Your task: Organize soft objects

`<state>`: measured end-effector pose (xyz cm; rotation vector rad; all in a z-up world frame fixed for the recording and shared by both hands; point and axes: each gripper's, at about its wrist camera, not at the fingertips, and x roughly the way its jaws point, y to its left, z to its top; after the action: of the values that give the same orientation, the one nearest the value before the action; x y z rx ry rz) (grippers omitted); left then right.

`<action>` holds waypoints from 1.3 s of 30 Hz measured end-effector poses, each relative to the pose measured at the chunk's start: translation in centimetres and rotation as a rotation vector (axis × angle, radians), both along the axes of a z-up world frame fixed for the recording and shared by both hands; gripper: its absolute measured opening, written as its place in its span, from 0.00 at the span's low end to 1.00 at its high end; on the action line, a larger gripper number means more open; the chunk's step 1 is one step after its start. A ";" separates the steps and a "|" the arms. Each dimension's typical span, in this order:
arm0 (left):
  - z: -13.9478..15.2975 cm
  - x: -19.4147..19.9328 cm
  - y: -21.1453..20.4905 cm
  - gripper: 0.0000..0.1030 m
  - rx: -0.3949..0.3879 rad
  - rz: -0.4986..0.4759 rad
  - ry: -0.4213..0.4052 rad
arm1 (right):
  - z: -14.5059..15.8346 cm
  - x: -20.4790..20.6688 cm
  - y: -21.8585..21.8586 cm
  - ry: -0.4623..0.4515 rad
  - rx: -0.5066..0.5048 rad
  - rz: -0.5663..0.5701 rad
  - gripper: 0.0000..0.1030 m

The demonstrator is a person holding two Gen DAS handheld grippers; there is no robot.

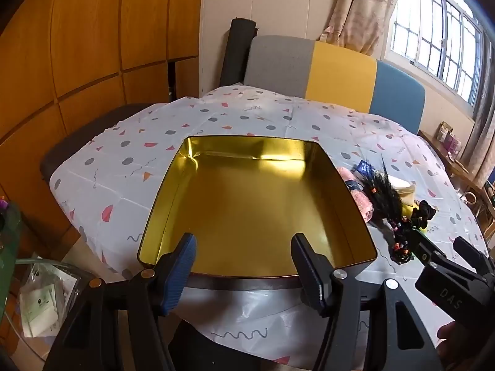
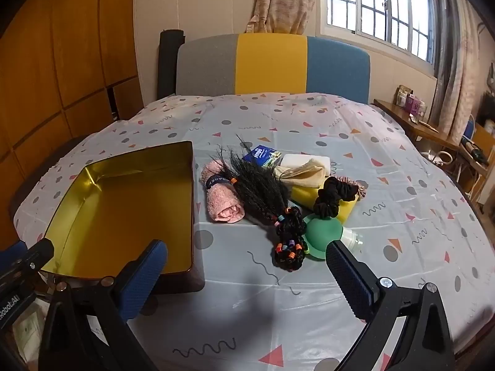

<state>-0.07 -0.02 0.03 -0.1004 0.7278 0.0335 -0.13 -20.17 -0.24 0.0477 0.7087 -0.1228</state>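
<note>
An empty gold-lined tin box (image 1: 346, 185) (image 2: 74, 185) stands on the table. My left gripper (image 1: 244, 247) is open over its near rim. Right of the box lies a pile: a rolled pink towel (image 2: 221, 198) (image 1: 359, 198), a black braided hairpiece with coloured bands (image 2: 278, 210) (image 1: 386, 198), a black scrunchie (image 2: 332, 198) (image 1: 423, 213), a yellow sponge (image 2: 346, 207), a cream cloth (image 2: 304, 170), a white block (image 2: 304, 159), a blue tissue pack (image 2: 261, 154) and a green rubber bulb (image 2: 321, 235). My right gripper (image 2: 247, 262) is open, just short of the hairpiece.
A patterned cloth (image 2: 402, 216) covers the table. A grey, yellow and blue chair back (image 2: 272, 65) stands at the far edge. A side table with small items (image 2: 414, 117) is at the right. A glass shelf with packets (image 1: 40, 303) is low at the left.
</note>
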 end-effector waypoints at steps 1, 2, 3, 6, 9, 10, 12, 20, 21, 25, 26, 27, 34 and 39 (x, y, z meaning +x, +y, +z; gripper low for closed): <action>0.0 -0.1 0.0 0.63 0.001 -0.006 -0.004 | -0.1 -0.1 0.0 -0.014 -0.011 -0.001 1.00; 0.1 -0.2 -0.1 0.63 0.004 -0.010 -0.008 | -0.1 -0.2 -0.1 -0.031 -0.007 -0.004 1.00; 0.1 -0.3 -0.1 0.63 0.008 -0.014 -0.014 | -0.1 -0.4 -0.1 -0.033 -0.009 -0.008 1.00; -0.1 0.0 0.4 0.63 0.001 0.010 0.005 | 0.0 -0.4 0.1 -0.027 -0.002 -0.013 1.00; 0.0 -0.1 0.7 0.63 0.002 0.009 -0.004 | 0.1 0.0 -0.1 -0.018 -0.001 -0.008 1.00; -0.3 0.1 0.3 0.63 0.012 0.010 -0.001 | 0.2 0.2 -0.1 -0.018 -0.002 -0.010 1.00; -0.3 0.1 0.4 0.63 0.014 0.011 0.001 | 0.2 0.2 0.1 -0.018 -0.003 -0.011 1.00; -0.2 0.2 -0.4 0.63 0.026 0.013 0.005 | 0.0 -0.1 -0.6 -0.025 0.016 -0.017 1.00; -0.2 0.2 -0.3 0.63 0.025 0.014 0.006 | 0.0 -0.2 -0.7 -0.026 0.018 -0.016 1.00; -0.2 0.1 -0.3 0.63 0.026 0.016 0.002 | -0.1 -0.2 -0.8 -0.023 0.019 -0.017 1.00; -0.2 0.1 -0.3 0.63 0.027 0.014 0.001 | -0.1 -0.3 -0.8 -0.024 0.021 -0.018 1.00; -0.1 0.1 -0.3 0.63 0.028 0.013 0.000 | -0.1 -0.1 -0.8 -0.024 0.020 -0.018 1.00; -0.1 0.0 -0.3 0.63 0.029 0.012 0.002 | 0.0 -0.1 -0.8 -0.025 0.016 -0.018 1.00; 0.0 0.0 -0.4 0.63 0.029 0.010 0.003 | 0.1 -0.2 -0.7 -0.026 0.014 -0.016 1.00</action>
<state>-0.10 -0.39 0.02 -0.0765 0.7296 0.0535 -0.33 -20.83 -0.12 0.0687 0.6833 -0.1320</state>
